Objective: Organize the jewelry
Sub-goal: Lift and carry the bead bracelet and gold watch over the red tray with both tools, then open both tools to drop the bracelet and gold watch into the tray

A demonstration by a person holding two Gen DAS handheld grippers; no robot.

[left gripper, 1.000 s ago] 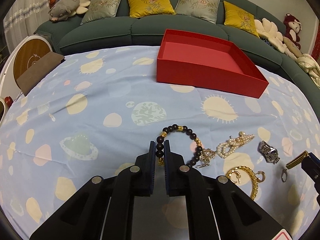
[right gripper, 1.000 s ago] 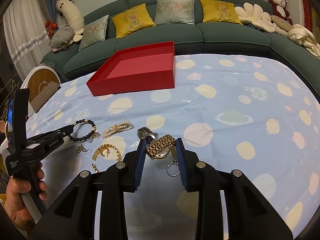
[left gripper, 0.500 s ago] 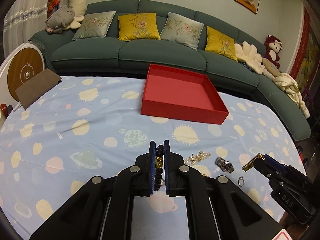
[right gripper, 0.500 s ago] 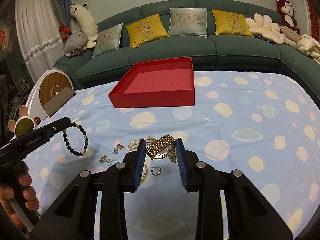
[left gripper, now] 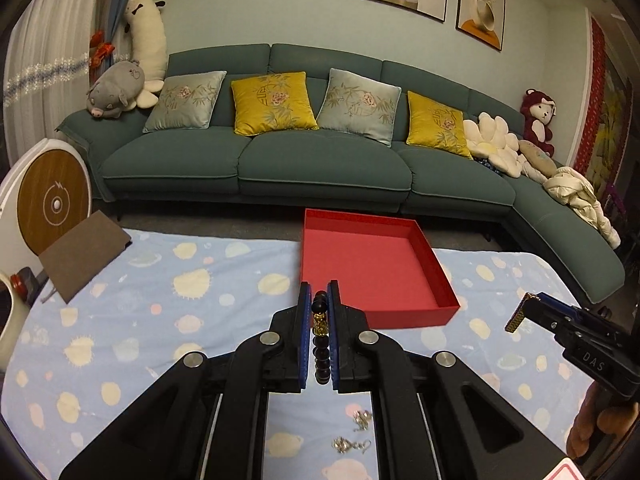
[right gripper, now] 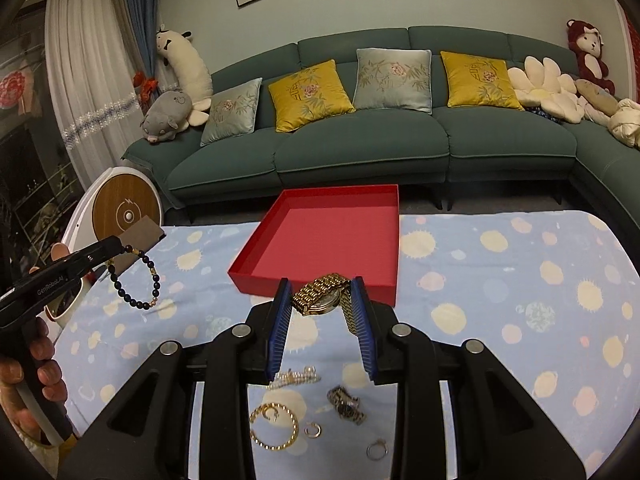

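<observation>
My left gripper point(left gripper: 319, 300) is shut on a dark bead bracelet point(left gripper: 321, 340) with gold beads, lifted above the table. In the right wrist view that bracelet point(right gripper: 136, 280) dangles from the left gripper point(right gripper: 116, 246) at the left. My right gripper point(right gripper: 322, 292) is shut on a gold watch point(right gripper: 324, 298), also raised; from the left wrist view its band point(left gripper: 518, 314) sticks out of the right gripper point(left gripper: 528, 306). An open red box point(right gripper: 316, 284) lies ahead of both, with nothing visible inside. On the cloth below lie a pearl piece point(right gripper: 294, 376), a silver watch point(right gripper: 346, 400), a gold chain point(right gripper: 276, 424) and rings point(right gripper: 376, 450).
The table wears a blue cloth point(right gripper: 500, 280) with pale spots. A brown notebook point(left gripper: 82, 254) lies at its far left edge. A green sofa point(left gripper: 312, 156) with cushions stands behind. Small silver earrings point(left gripper: 352, 436) rest under the left gripper. A hand point(right gripper: 28, 372) holds the left tool.
Both grippers have risen from the cloth with their pieces. The bead bracelet left the table and now hangs free. The red box appears lower and nearer the fingertips in both views.
</observation>
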